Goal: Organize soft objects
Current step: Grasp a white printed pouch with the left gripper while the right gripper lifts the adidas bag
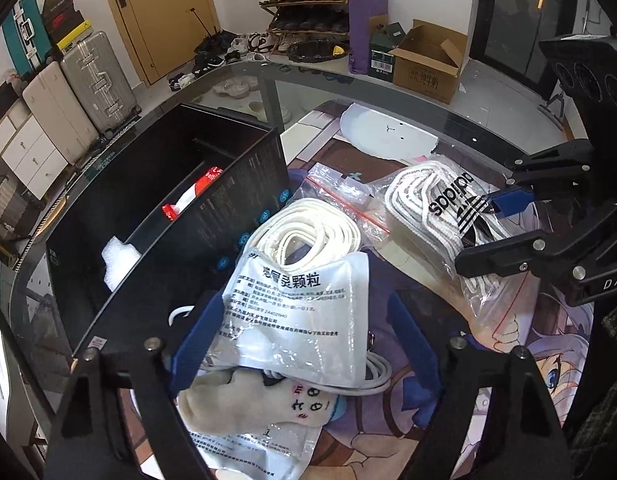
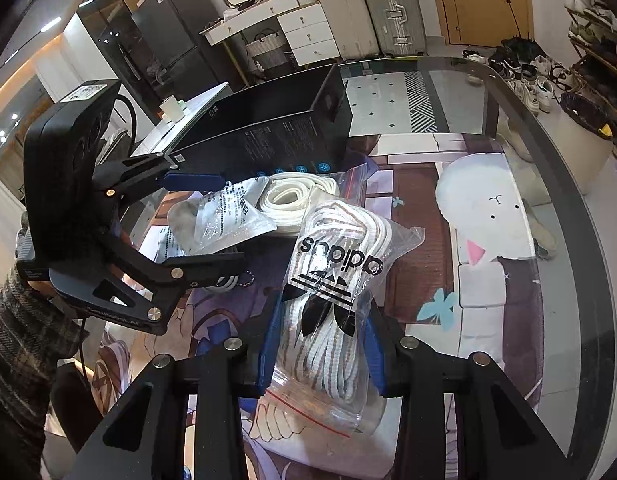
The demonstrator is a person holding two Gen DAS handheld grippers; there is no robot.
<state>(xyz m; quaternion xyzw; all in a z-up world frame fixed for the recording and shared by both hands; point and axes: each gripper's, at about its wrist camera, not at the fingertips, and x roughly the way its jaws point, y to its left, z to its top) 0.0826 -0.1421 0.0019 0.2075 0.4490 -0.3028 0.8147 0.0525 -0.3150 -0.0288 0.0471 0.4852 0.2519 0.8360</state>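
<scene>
My left gripper (image 1: pixel 304 340) is open, its blue fingers either side of a white printed packet (image 1: pixel 300 312) that lies over a beige sock (image 1: pixel 248 400) and a white cable. It also shows in the right wrist view (image 2: pixel 212 220). A bag of cream laces (image 1: pixel 304 232) lies beyond it. My right gripper (image 2: pixel 320 344) is shut on the adidas bag of white laces (image 2: pixel 332 280), also seen in the left wrist view (image 1: pixel 448 208). An open black box (image 1: pixel 168 208) stands at the left, holding a red-and-white item and white foam.
A glass table (image 1: pixel 388 84) carries an anime-print mat (image 2: pixel 488 220). Suitcases, a shoe rack, loose shoes and a cardboard box (image 1: pixel 428 60) stand on the floor beyond. A white drawer unit (image 2: pixel 304 28) and a black fridge stand behind the box.
</scene>
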